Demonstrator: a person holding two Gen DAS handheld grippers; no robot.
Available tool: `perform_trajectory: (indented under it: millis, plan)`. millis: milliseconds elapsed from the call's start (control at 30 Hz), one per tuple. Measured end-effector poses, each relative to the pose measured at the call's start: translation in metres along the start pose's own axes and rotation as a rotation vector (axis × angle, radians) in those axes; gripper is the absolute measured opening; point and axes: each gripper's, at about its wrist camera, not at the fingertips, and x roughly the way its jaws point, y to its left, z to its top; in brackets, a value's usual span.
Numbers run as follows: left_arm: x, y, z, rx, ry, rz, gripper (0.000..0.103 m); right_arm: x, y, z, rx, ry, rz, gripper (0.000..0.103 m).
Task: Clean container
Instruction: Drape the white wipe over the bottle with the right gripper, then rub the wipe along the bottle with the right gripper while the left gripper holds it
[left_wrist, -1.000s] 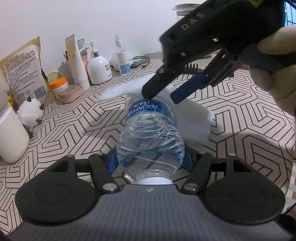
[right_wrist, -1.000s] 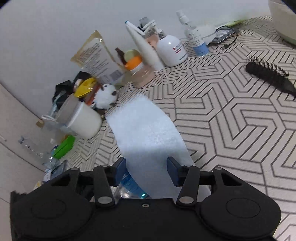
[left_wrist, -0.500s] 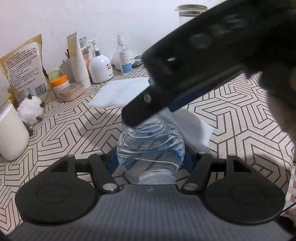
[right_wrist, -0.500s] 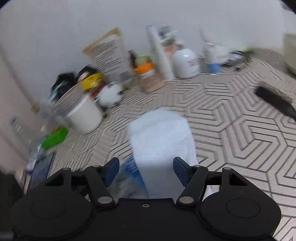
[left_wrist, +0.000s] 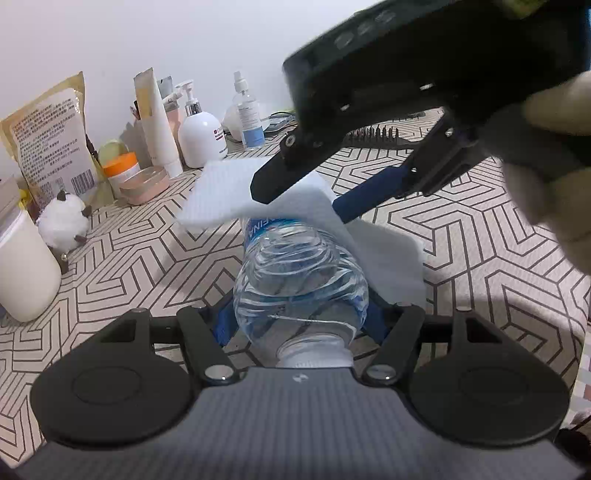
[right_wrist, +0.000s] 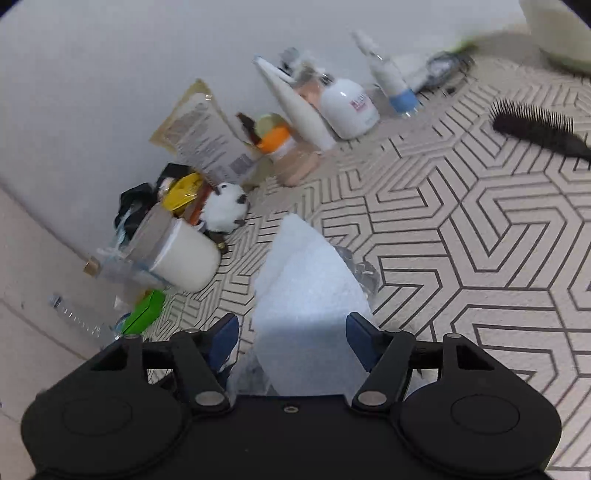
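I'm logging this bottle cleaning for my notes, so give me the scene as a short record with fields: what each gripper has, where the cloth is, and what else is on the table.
left gripper: shut on the water bottle, near its capped end
bottle pose: lying, base pointing away from the left camera
right gripper: astride the white cloth; pad contact unclear
cloth: draped over the bottle's far end, trailing onto the table
back row by wall: paper pouch, pump bottle, spray bottle
right side: black hairbrush

L hand-held gripper (left_wrist: 299, 321) clamped shut, angled down. R hand-held gripper (left_wrist: 306, 203) above & ahead of it, jaws apart, gloved hand (left_wrist: 554, 147) on grip.
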Motion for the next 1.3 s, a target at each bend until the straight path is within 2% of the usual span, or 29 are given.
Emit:
perform_trajectory:
  millis: [100, 300, 700, 1067, 1167, 1233, 1267, 1300]
  plan:
    - [-0.001, 0.001, 0.000, -0.006, 0.000, -0.004, 0.066, 0.007, -0.002, 0.004, -0.012, -0.013, -0.039, 0.070]
    - [-0.002, -0.001, 0.000, 0.001, -0.001, -0.001, 0.066, 0.012, -0.005, -0.003, -0.036, -0.025, -0.018, 0.069]
    - [-0.002, -0.003, 0.000, 0.015, -0.002, 0.017, 0.066, -0.004, 0.038, -0.035, -0.278, 0.024, -0.039, 0.070]
    - [-0.002, -0.001, 0.000, 0.018, -0.002, 0.018, 0.066, -0.013, 0.013, -0.023, -0.081, 0.015, 0.058, 0.070]
    - [-0.001, -0.003, 0.002, 0.011, -0.001, 0.024, 0.066, -0.009, 0.012, -0.021, -0.065, 0.001, 0.042, 0.070]
    - [-0.001, -0.005, 0.002, 0.009, 0.000, 0.024, 0.066, -0.004, 0.015, -0.021, -0.089, 0.000, 0.022, 0.067]
    - [-0.001, -0.004, 0.002, 0.008, 0.000, 0.023, 0.066, -0.002, 0.017, -0.021, -0.111, -0.011, -0.005, 0.060]
    - [-0.001, -0.004, 0.002, 0.007, 0.000, 0.022, 0.066, -0.002, 0.019, -0.022, -0.133, -0.026, -0.019, 0.060]
